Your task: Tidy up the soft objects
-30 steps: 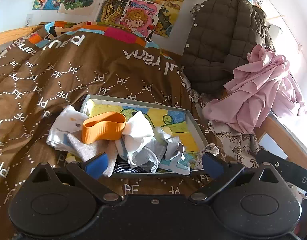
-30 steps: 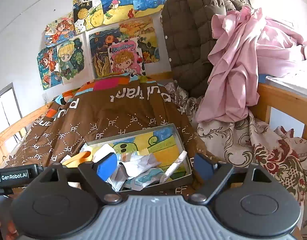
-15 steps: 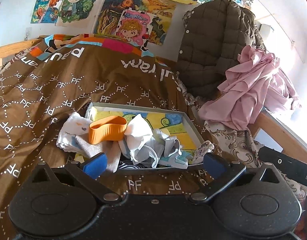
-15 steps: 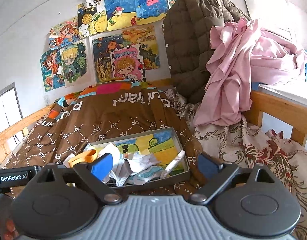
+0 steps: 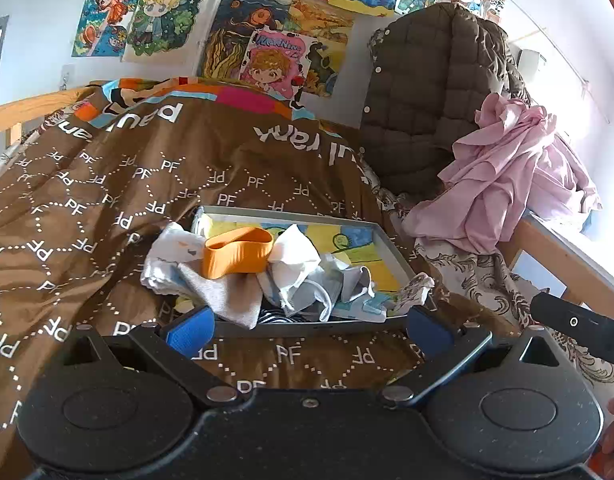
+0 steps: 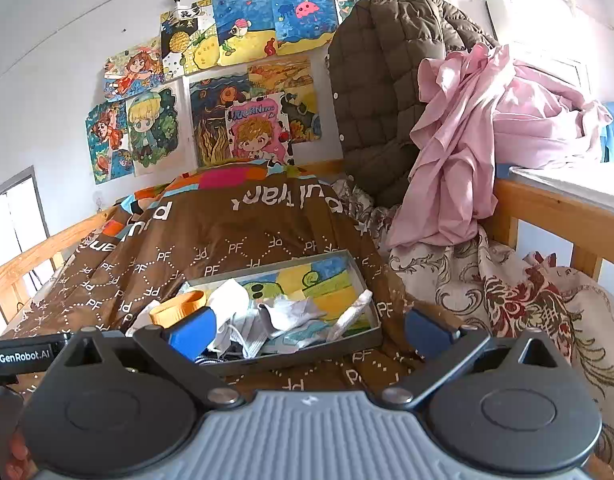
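Observation:
A shallow grey tray (image 5: 391,246) (image 6: 371,334) with a painted bottom lies on the brown bedspread. Inside it is a heap of white and grey socks and cloths (image 5: 307,276) (image 6: 263,314). An orange band (image 5: 238,254) (image 6: 179,308) rests on the heap's left side. A grey sock (image 5: 227,296) and a white cloth (image 5: 173,256) hang over the tray's left rim. My left gripper (image 5: 309,330) stands open just short of the tray's near rim, nothing between its fingers. My right gripper (image 6: 309,332) is also open, above the near rim, holding nothing.
The brown bedspread (image 5: 107,200) covers the bed to the left. A brown quilted jacket (image 5: 427,100) and a pink garment (image 5: 503,184) hang at the right over a wooden bed rail (image 6: 555,216). Floral bedding (image 6: 507,292) lies right of the tray. Drawings cover the wall.
Both grippers have drawn back and risen a little, so the tray looks smaller and lower in view. Nothing was taken hold of; the heap is unchanged.

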`<state>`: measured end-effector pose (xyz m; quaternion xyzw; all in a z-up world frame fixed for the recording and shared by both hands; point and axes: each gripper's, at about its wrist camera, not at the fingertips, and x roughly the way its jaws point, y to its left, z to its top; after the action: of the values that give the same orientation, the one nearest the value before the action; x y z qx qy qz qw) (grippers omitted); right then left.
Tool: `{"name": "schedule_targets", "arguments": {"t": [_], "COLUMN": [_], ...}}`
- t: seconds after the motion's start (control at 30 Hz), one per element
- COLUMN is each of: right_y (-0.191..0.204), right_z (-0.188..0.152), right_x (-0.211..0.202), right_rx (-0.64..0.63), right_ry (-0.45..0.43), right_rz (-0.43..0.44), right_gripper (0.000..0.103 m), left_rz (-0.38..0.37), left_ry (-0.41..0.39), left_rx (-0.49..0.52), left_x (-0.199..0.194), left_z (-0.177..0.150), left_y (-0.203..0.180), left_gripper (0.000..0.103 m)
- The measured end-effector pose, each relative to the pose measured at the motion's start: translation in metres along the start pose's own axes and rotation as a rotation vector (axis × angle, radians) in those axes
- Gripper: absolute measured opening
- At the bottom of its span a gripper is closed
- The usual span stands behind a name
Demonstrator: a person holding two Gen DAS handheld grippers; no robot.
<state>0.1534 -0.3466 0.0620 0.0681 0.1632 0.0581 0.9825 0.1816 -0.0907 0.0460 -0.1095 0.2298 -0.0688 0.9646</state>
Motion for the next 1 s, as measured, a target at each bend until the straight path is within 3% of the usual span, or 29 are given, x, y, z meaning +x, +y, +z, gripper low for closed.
{"name": "schedule_targets", "arguments": {"t": [1.0], "right_y": [0.033], "right_z": [-0.03], "right_x": [-0.037], "right_rx": [-0.004], "right_ry": [0.031], "right_rz": [0.031], "right_gripper": [0.103], "left_rz": [0.062], "left_ry": [-0.031], "left_rx": [-0.018], "left_x": [-0.046], "left_z": [-0.034], "left_y": [0.029], "left_gripper": [0.102]}}
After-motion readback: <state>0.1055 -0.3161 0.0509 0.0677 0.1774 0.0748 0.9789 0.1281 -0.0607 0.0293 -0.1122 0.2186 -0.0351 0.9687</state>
